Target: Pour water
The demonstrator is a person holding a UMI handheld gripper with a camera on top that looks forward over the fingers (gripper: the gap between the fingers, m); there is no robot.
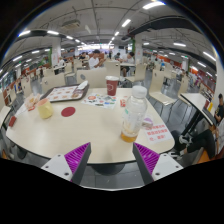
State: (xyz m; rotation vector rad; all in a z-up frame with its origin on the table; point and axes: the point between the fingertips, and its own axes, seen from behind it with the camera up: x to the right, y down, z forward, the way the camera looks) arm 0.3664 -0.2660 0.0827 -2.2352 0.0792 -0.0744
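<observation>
A clear plastic bottle [138, 103] stands upright on the round cream table [75, 135], ahead of my fingers and a little right. Right in front of it stands a clear cup [131, 127] with yellowish liquid in its lower part. My gripper [112, 160] is open and empty, its purple pads [76, 156] wide apart over the table's near edge, well short of the bottle and cup.
A red cup [112, 87] stands at the table's far side. A tray with papers [66, 93] lies far left, a red coaster [68, 112] near the middle, a yellowish bowl [45, 110] at the left. Chairs [168, 88] ring the table; a person [93, 60] sits beyond.
</observation>
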